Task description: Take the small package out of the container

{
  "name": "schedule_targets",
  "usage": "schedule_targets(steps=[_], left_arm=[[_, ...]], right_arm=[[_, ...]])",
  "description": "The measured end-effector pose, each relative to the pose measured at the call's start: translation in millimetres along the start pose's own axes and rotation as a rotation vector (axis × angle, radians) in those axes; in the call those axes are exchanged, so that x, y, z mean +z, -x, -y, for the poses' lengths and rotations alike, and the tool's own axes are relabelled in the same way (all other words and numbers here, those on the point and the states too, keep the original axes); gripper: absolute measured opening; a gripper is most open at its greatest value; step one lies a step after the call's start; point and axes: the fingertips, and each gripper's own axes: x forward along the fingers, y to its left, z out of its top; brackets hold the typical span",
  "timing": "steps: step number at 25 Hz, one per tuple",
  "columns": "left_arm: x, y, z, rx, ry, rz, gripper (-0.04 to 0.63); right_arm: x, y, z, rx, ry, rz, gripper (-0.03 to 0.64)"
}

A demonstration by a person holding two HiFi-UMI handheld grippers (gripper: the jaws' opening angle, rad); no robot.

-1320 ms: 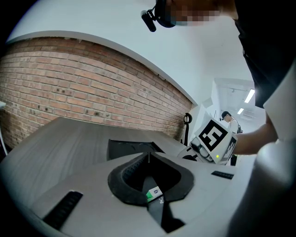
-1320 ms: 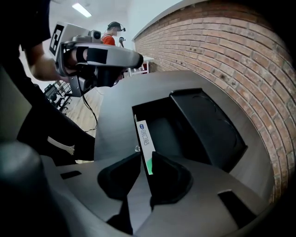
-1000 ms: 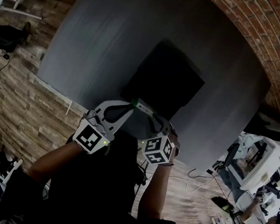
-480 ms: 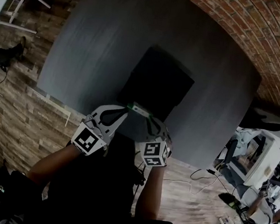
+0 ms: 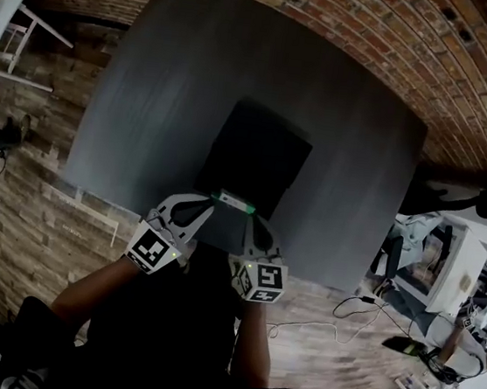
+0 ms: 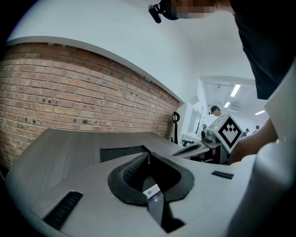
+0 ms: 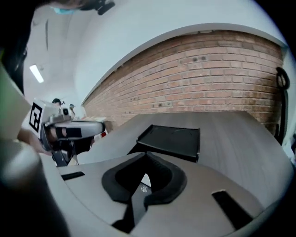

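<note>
A black tray-like container point(image 5: 256, 160) lies in the middle of the grey table point(image 5: 168, 92). It also shows in the right gripper view point(image 7: 173, 139) and the left gripper view point(image 6: 121, 152). A small white and green package point(image 5: 232, 202) hangs just this side of it, above the table's near edge. My left gripper point(image 5: 217, 202) is shut on one end of it, and the white package point(image 6: 151, 190) shows between the jaws point(image 6: 148, 159). My right gripper point(image 5: 248, 213) is shut on the other end, with a white sliver of package point(image 7: 144, 180) in its jaws point(image 7: 147, 156).
A brick wall point(image 5: 351, 35) runs behind the table's far edge. Wood flooring point(image 5: 23, 197) lies left and near. A white chair point(image 5: 7, 37) stands far left. Desks and gear point(image 5: 444, 284) crowd the right. Each gripper sees the other: right gripper point(image 6: 206, 144), left gripper point(image 7: 76, 128).
The view has swung, so the container sits higher in the picture. Both grippers have stayed at the table's near edge with the package, and the right one has drawn closer to the left.
</note>
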Motion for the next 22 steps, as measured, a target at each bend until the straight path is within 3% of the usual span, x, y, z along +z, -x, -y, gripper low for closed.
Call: schedule_targets(steps=[3,7,10,22], left_arm=[[4,-3,4,-0.020,-0.045,-0.007,0.040],[5,-13,11,-0.061,-0.107,-0.016,0.040],[-3,-21,14,-0.096,-0.167,-0.041,0.040],[-61,-55,29,-0.258,-0.454,-0.290,0.041]], right_arm=[[20,18,10,-0.074,-0.098,0.106,0.025],[43,37,17,-0.155,-0.116,0.197,0.025],[54,42,15,-0.156,-0.130,0.227,0.025],[61,43,24,-0.126,-0.104,0.213,0.025]])
